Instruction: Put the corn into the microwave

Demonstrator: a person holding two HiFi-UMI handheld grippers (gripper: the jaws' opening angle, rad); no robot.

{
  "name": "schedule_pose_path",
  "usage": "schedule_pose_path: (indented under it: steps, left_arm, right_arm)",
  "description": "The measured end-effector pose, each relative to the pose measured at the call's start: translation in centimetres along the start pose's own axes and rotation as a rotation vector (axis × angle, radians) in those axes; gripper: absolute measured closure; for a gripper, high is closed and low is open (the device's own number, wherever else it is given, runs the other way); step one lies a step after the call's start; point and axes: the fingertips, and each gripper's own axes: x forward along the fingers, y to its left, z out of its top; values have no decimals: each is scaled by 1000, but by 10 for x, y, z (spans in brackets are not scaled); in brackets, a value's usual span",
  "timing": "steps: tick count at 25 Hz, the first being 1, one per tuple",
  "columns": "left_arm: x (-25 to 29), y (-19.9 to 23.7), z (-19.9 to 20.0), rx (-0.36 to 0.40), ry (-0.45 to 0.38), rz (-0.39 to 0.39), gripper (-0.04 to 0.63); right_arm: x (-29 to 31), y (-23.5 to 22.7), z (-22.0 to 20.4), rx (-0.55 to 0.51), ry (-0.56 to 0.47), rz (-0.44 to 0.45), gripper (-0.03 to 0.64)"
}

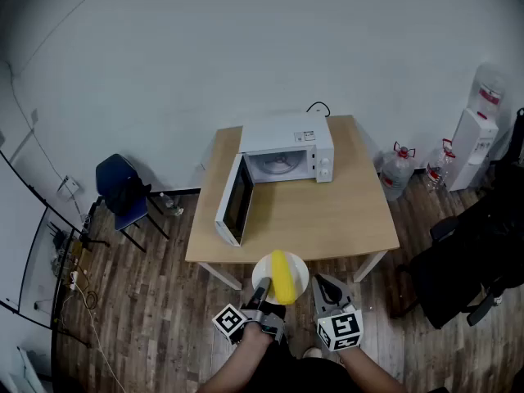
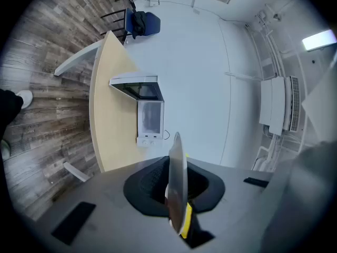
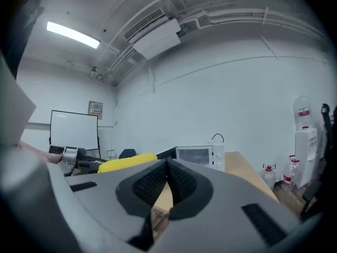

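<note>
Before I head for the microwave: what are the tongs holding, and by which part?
Left tongs grip the white plate by its near rim, corn lying on top. Right tongs are shut, empty.

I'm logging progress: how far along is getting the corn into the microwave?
Done: the microwave has its door standing open. In hand: the left hand-held gripper clamps the white plate carrying the corn, short of the table; the right hand-held gripper is shut and empty. Left: carry the plate into the microwave and let go.

Corn mostly behind plate
</note>
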Motion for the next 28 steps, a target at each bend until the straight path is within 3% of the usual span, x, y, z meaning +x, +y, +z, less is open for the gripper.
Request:
schedule_pose_path:
  steps: [6,17,22,28]
  left_arm:
    - [20,9,0,-4,10,-1,566]
    - [109,26,33,-43,-4,-8,566]
    - [165,27,53,-3,34,-34,566]
    - [225,36,76,-12,95,-15,566]
  right_arm:
    - [15,-10,0,21,-18,7,557]
    - [75,-69,4,0,2,-80,557]
    - [126,-96,14,5,20,-106,557]
    - [189,-120,31,44,31,-146,557]
